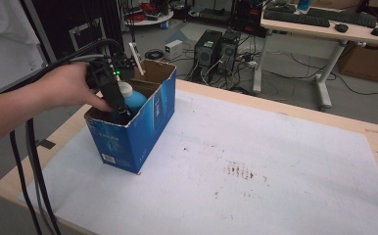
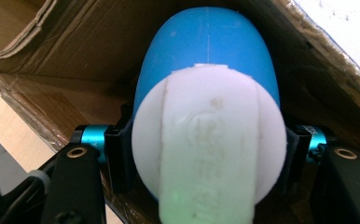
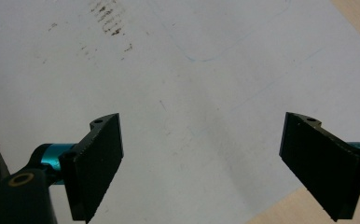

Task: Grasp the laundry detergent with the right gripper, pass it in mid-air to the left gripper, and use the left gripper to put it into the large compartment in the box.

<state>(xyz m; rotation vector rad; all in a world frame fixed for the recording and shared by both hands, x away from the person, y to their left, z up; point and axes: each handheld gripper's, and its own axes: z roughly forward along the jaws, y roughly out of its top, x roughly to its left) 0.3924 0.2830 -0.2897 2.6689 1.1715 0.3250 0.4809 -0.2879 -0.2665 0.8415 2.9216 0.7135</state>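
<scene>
Where cardboard walls [image 2: 75, 56] crowd, left tool [image 2: 206, 154] clamps bottle [image 2: 206, 51].

Setting: lab or tech office. Beyond the left gripper [image 1: 121, 110]: tower computers [image 1: 215, 48] on floor, loose cables [image 1: 280, 73], desk with keyboards [image 1: 297, 18].

Black left claw [image 2: 206, 154], teal barrels, brass screws, green light, thick black cables.

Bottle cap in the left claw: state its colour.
White, on a blue bottle; the cap shows best in the left gripper view.
</scene>
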